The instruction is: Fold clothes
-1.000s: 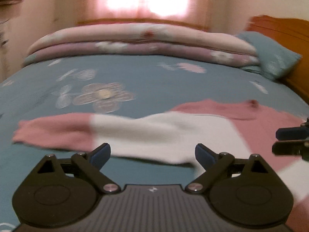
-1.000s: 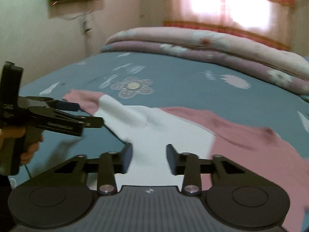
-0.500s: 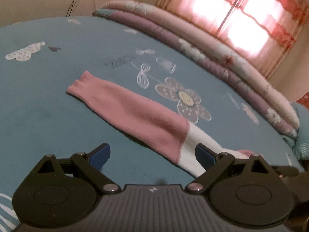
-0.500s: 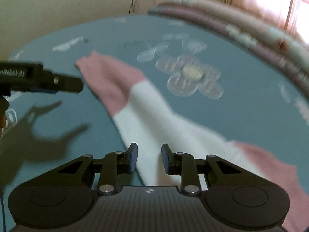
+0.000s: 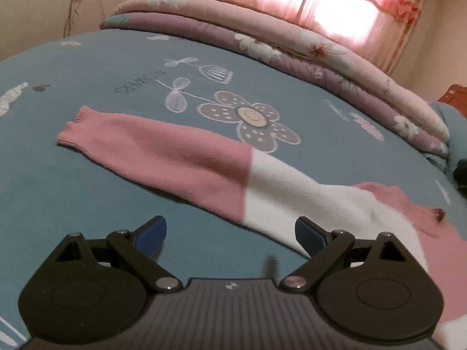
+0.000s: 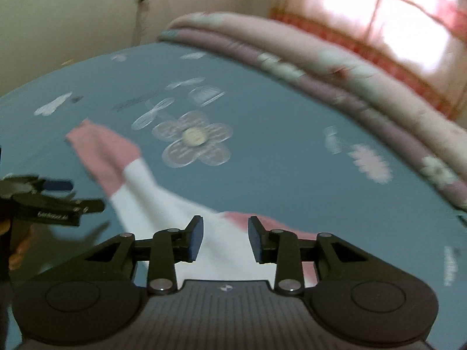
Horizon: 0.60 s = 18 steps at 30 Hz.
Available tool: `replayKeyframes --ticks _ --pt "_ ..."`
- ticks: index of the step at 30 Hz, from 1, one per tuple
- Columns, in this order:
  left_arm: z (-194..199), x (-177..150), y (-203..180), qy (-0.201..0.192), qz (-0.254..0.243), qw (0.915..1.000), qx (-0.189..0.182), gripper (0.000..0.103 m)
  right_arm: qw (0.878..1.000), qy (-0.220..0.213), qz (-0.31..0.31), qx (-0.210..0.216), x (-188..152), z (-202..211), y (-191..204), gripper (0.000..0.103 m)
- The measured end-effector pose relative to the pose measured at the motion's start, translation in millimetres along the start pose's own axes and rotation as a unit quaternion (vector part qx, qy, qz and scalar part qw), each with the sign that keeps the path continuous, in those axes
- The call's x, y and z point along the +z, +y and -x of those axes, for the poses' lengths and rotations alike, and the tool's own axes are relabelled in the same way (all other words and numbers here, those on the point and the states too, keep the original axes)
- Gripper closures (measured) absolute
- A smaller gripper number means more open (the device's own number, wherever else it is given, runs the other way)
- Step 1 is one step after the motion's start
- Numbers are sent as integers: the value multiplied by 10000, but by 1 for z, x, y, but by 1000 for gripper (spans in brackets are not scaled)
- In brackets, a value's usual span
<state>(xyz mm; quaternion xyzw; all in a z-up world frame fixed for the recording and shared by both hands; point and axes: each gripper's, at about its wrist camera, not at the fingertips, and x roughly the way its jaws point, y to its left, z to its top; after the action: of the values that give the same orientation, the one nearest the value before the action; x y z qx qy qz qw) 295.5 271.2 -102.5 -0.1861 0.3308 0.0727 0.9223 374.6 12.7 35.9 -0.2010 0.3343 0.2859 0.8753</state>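
R gripper (image 6: 224, 237): jaws just been opening, nothing gripped, over sweater's white part
Sweater (image 6: 163, 201): pink/white, flat on bed (image 6: 292, 151)
L gripper (image 6: 67, 195): beside sleeve (image 6: 102, 154)
Quilt (image 6: 321, 64): bed's far edge

Layout rel. to the sweater (image 5: 292, 192), which lies flat on the bed (image 5: 87, 204). Its sleeve (image 5: 163, 151) runs out to the left, cuff furthest left. Flower print (image 5: 254, 119) on the bedsheet: just behind the sleeve. Folded quilts (image 5: 292, 49): well behind, along the bed's far edge, w/ the window (image 5: 335, 0) behind them. Left tool (image 5: 230, 233): in front of the sleeve, apart from it. Right tool (image 6: 224, 239): over the sweater's body.
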Motion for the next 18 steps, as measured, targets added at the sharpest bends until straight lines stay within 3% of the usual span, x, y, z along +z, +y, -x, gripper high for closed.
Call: replayKeyframes --ticks 3,10,18 --pt "0 0 -9 -59 -91 9999 -58 8 9996 -167 -63 -199 7 26 -16 63" --pt "-7 -4 -24 87 -380 9992 -43 8 9954 -623 -39 -730 57 72 -32 57" --pt "-5 -3 -28 117 -389 9988 -273 8 9889 -1250 -219 -775 101 127 -28 53"
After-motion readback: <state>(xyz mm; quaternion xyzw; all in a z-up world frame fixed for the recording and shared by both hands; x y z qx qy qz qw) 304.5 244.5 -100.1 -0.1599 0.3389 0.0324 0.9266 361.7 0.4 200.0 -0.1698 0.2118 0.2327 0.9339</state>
